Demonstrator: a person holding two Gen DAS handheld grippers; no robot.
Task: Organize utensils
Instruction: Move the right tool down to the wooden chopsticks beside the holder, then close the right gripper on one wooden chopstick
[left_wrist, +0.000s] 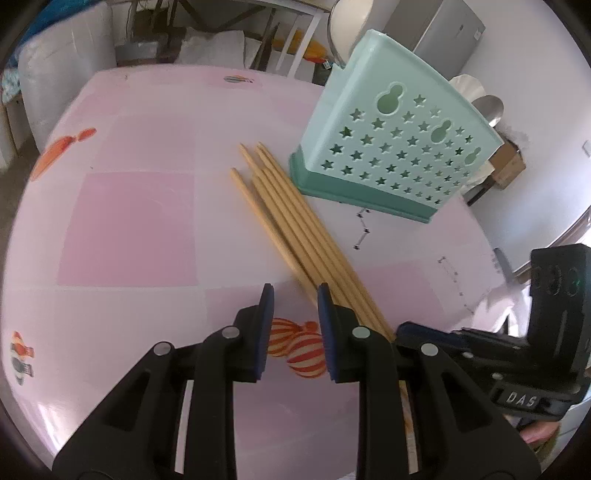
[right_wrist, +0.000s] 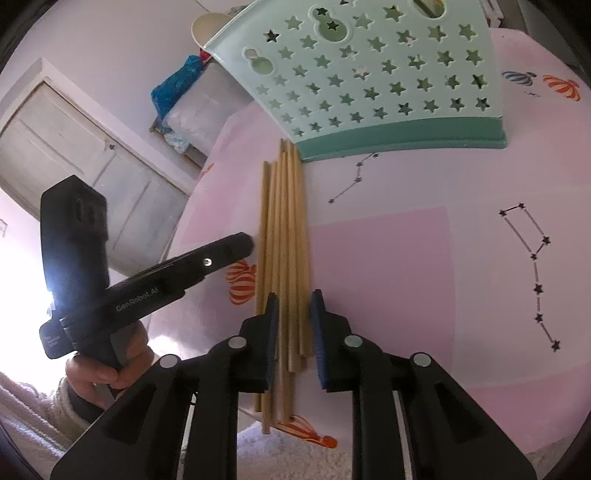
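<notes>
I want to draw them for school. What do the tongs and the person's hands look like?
Both tongs, left tongs and right tongs, are black plastic with blue pads on the fingers and round silver rivets. White "GenRobot.AI" lettering runs along the left one's side. The bare hand has a fluffy white sleeve.

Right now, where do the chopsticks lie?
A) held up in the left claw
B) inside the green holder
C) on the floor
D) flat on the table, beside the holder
D: the chopsticks lie flat on the pink table, tips near the holder base.
</notes>
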